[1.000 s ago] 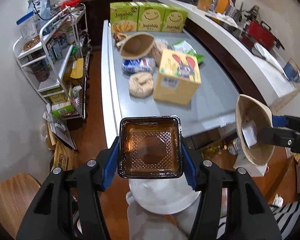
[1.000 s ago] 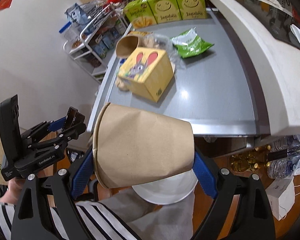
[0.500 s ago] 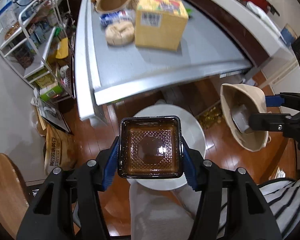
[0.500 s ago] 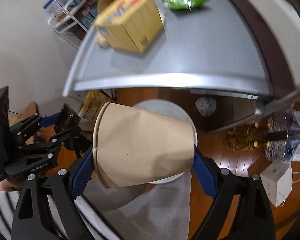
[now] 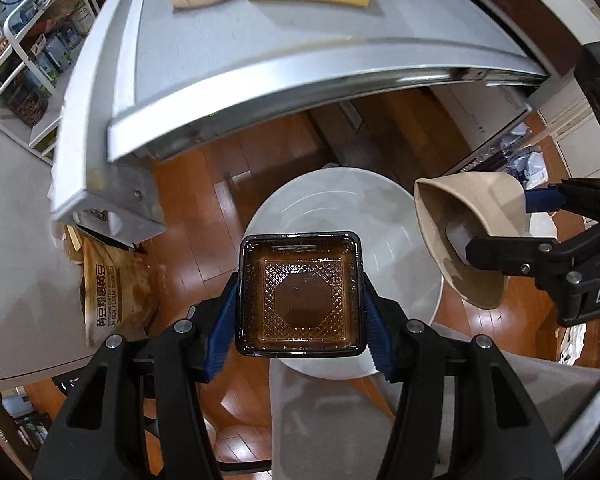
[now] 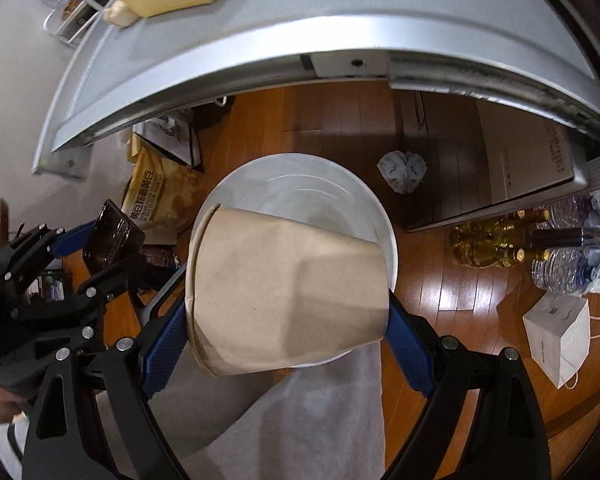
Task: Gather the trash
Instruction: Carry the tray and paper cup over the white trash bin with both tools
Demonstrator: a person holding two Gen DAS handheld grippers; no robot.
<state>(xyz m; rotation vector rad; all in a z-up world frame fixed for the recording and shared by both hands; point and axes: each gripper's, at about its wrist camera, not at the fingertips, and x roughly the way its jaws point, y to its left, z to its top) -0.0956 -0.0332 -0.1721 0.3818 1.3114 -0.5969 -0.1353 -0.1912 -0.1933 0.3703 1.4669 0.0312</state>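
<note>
Left gripper (image 5: 300, 300): jaws clamped on the sides of a square brown plastic tray (image 5: 299, 292), open face toward the cam. Right gripper (image 6: 288, 300): jaws wide but gripping a brown paper cup (image 6: 284, 292) lying crosswise, rim to the left. Both point steeply down w/ the white bin (image 5: 400, 216) right below, on the floor in front of the table (image 5: 260, 40). Tray sits over the bin's centre, cup nearer its rim, so probably just let go.

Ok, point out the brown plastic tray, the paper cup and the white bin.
brown plastic tray (image 5: 300, 292): left wrist view, patterned bottom.
paper cup (image 6: 288, 292): right wrist view, side wall.
white bin (image 6: 300, 160): right wrist view, far rim.
</note>
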